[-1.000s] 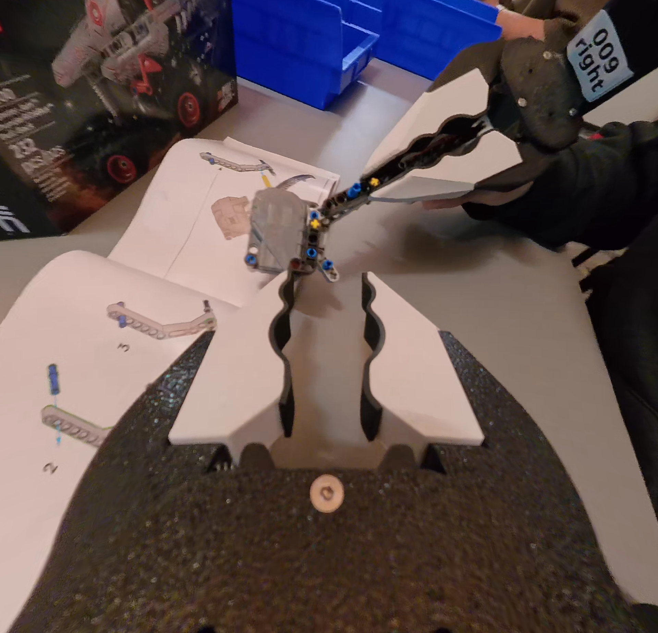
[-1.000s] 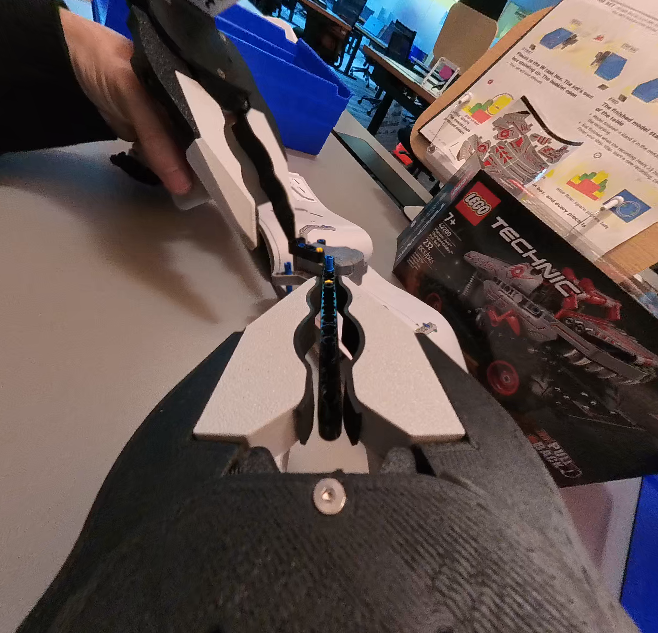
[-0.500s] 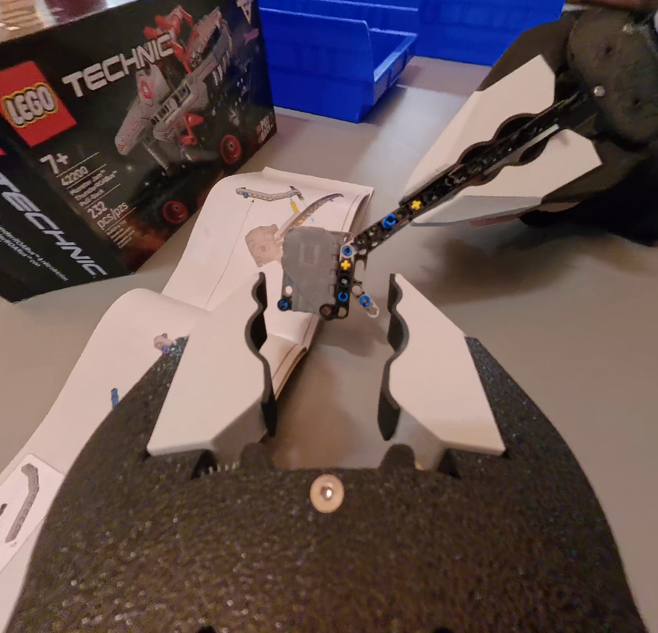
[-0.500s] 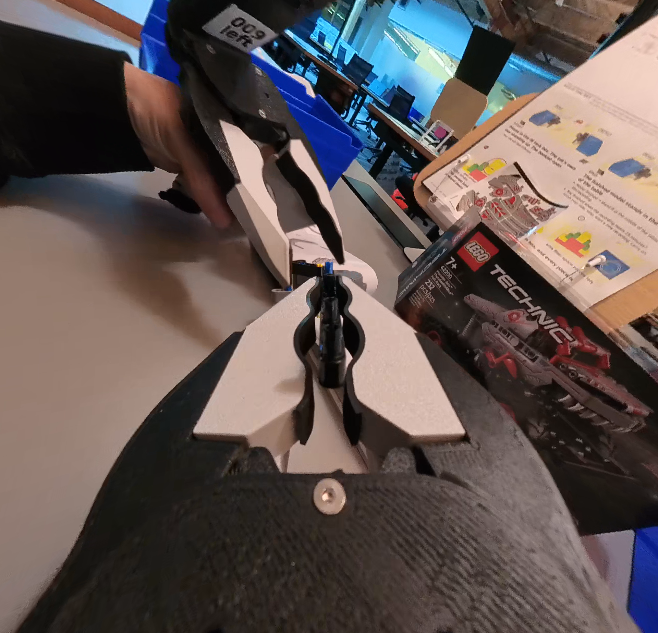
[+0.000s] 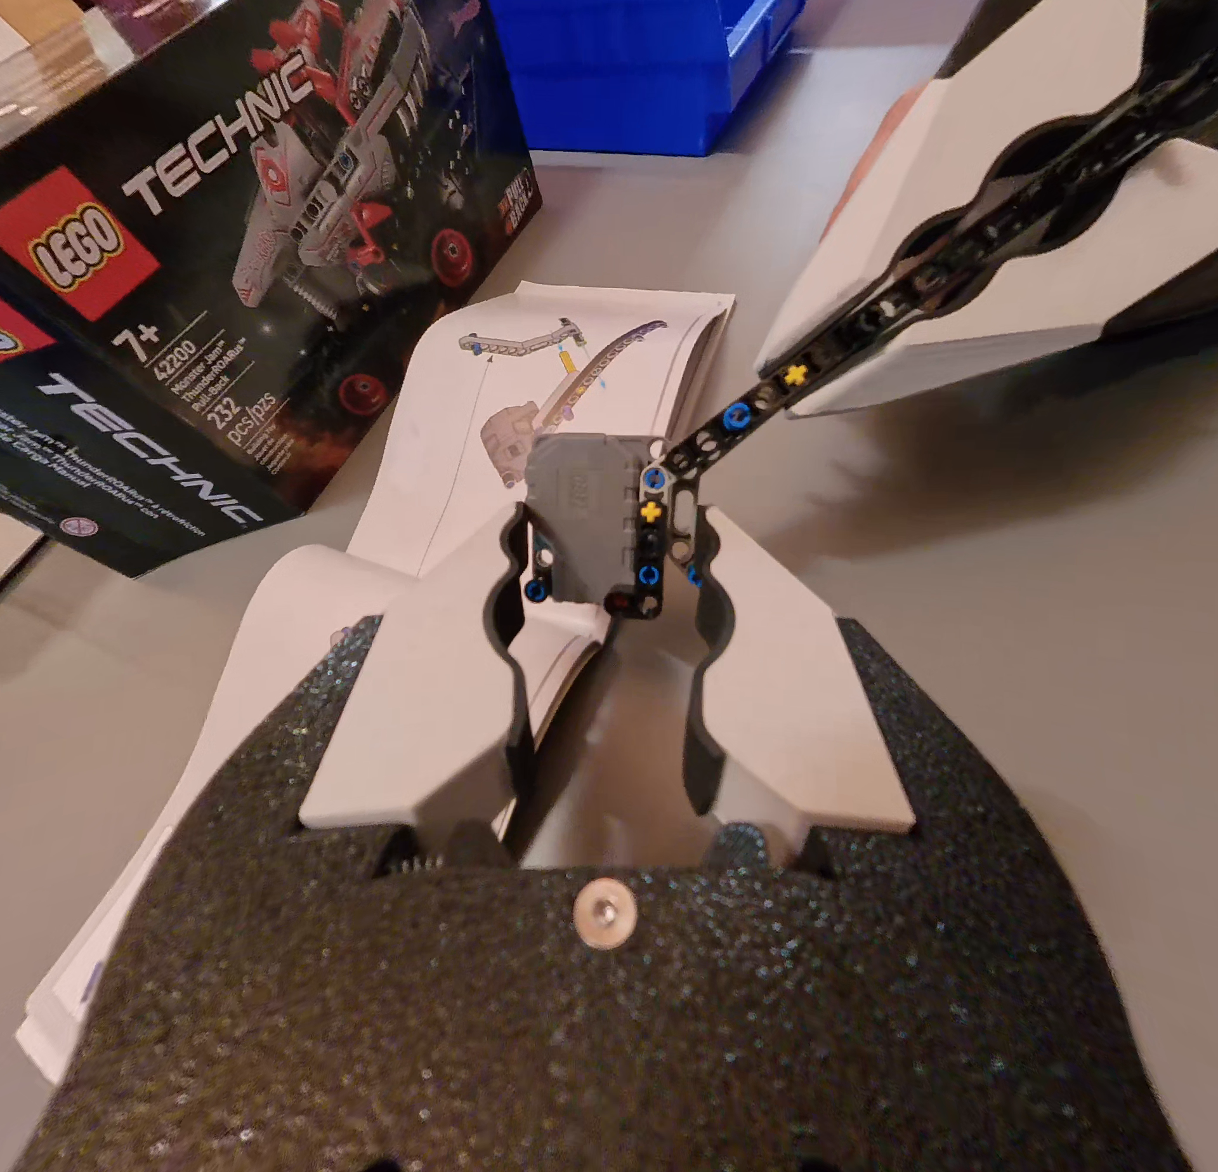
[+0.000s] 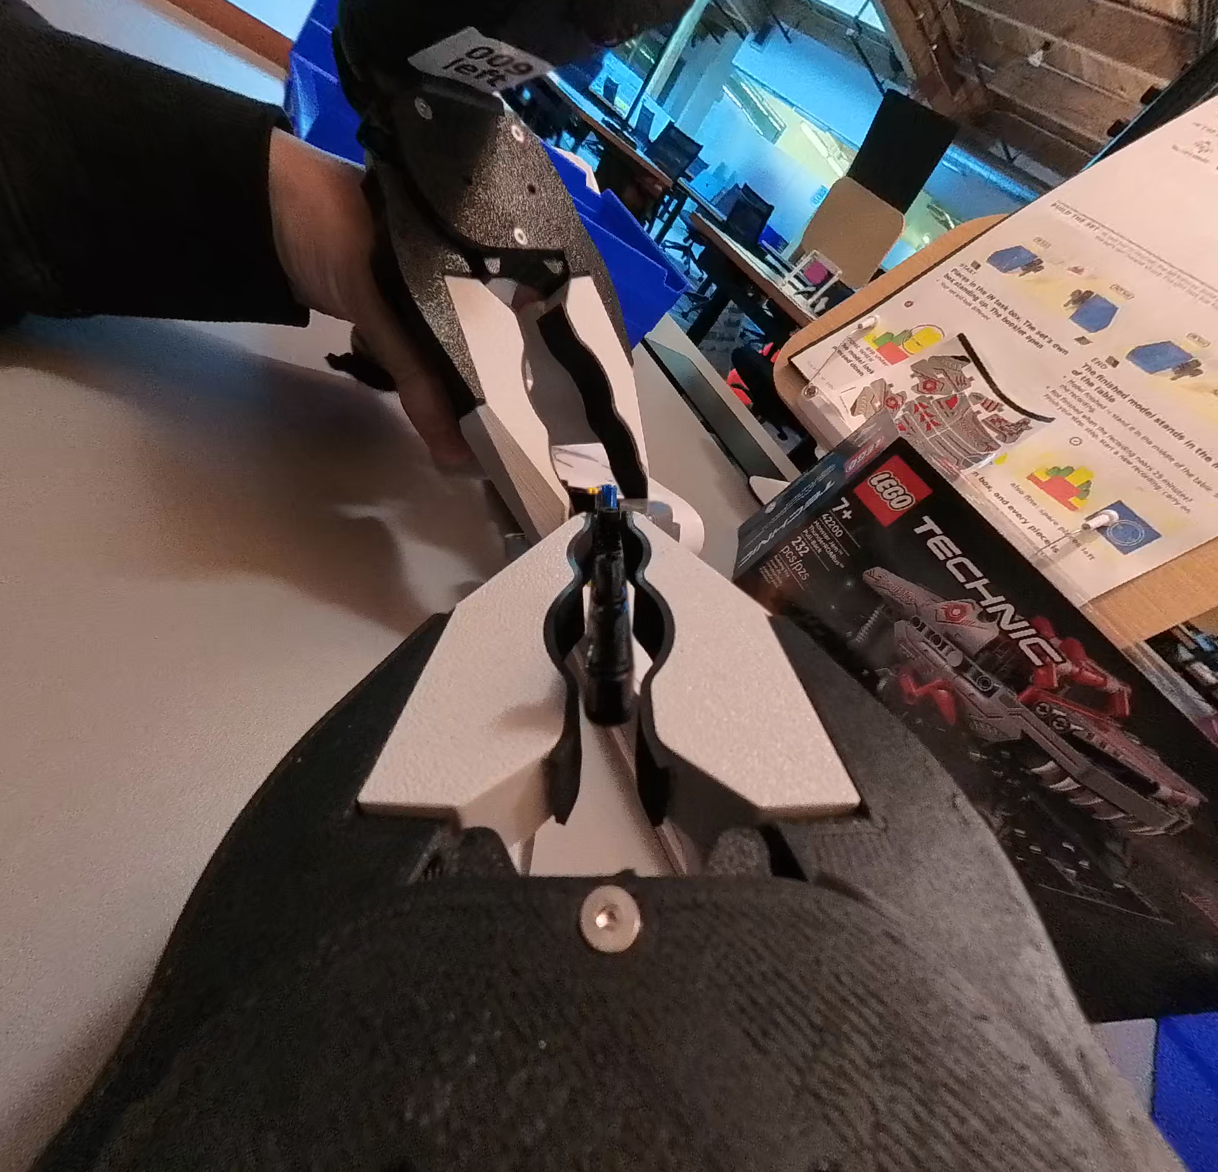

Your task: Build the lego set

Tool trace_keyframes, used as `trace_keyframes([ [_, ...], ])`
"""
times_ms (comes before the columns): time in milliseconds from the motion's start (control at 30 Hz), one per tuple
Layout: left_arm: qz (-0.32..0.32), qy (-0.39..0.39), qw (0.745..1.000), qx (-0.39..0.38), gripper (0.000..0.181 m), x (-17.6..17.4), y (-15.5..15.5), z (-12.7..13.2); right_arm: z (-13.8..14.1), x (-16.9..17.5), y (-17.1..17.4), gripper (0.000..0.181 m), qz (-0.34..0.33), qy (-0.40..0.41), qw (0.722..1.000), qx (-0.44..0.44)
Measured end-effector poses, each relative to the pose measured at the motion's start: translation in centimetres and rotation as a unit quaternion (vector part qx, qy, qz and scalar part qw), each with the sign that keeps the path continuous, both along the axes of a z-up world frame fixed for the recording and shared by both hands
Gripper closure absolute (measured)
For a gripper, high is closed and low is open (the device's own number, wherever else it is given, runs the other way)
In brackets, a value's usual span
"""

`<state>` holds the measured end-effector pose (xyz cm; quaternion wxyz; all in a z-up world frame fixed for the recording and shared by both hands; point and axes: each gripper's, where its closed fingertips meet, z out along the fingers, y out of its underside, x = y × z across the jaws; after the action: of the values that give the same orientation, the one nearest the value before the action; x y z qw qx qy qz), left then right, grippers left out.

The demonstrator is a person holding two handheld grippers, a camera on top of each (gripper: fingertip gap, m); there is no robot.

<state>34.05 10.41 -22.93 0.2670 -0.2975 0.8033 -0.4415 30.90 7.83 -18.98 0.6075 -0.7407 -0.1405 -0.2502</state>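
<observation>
The right gripper (image 6: 608,550) is clamped on a long black holed lego beam (image 5: 857,323) whose grey block end (image 5: 580,520) sits between the spread fingers of the left gripper (image 5: 609,547), above the open white instruction booklet (image 5: 448,428)

- The tabletop (image 5: 923,712) lies bare to the right of the left hand-held gripper (image 5: 609,534).
- To its left, the open booklet (image 5: 422,481) and the toy box (image 5: 217,283) block the way.
- Blue bins (image 5: 626,52) close off the far side.
- The right hand-held gripper (image 5: 778,389) crosses in from the upper right.
</observation>
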Motion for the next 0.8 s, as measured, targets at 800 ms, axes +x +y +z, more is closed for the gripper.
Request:
trace_keyframes([
  [800,-0.103,-0.242,0.965,-0.013,0.134,-2.7,-2.2,7.0,6.2,0.5,-8.7,0.140,0.273,0.279,0.917,0.081],
])
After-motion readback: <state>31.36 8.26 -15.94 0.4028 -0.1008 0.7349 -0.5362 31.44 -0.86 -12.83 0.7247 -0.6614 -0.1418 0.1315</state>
